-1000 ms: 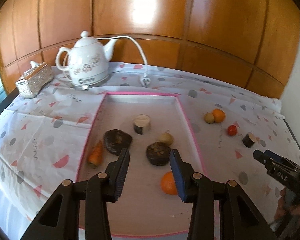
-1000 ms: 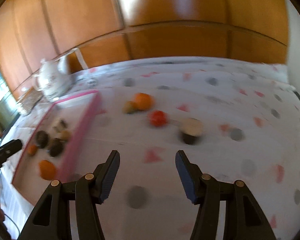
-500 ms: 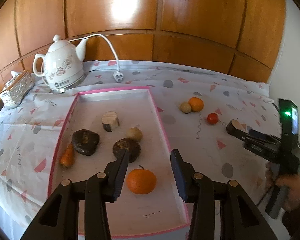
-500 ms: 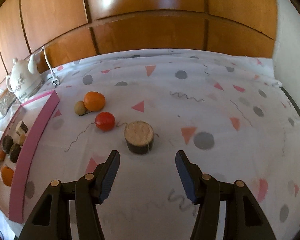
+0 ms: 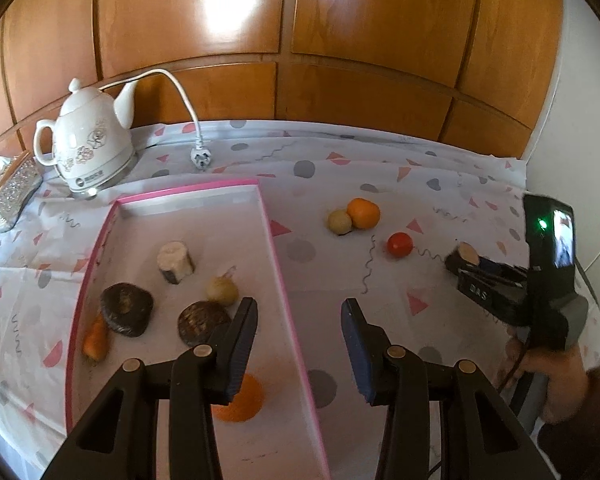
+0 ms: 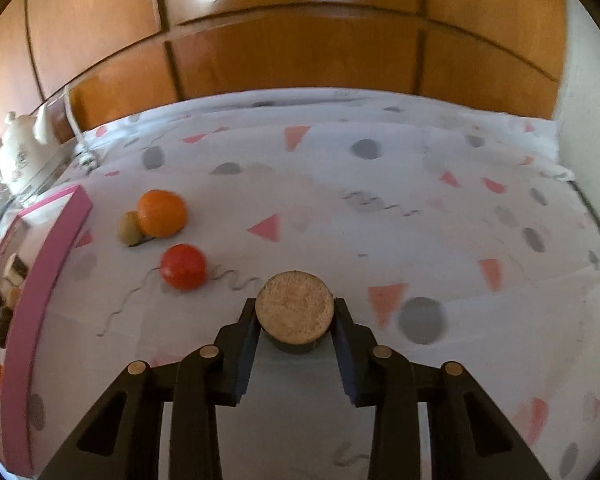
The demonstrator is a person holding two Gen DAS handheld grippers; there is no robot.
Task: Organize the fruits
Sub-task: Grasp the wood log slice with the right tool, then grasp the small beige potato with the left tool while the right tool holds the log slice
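Right wrist view: you are closing the right tool [image 6: 295,318] onto the brown cylinder [image 6: 295,312], pads touching it.
Six pieces are sitting in the pink tray [image 5: 278,256]; orange [image 6: 162,213], tomato [image 6: 183,267] and small tan fruit [image 6: 129,227] are waiting on the worktop [image 6: 380,208]; your left tool [image 5: 298,338] is hovering open, empty.

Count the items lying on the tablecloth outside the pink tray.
4: an orange touching a small tan fruit, a red tomato nearer, and a round cut-topped piece between the right gripper pads. None seem hidden.

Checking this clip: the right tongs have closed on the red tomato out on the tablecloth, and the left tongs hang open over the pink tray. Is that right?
Not quite. The right tongs have just been closing on the round brown-sided cylinder piece, not the red tomato, which sits free on the tablecloth beside it, as the right wrist view shows. The left tongs do hang open over the pink tray.
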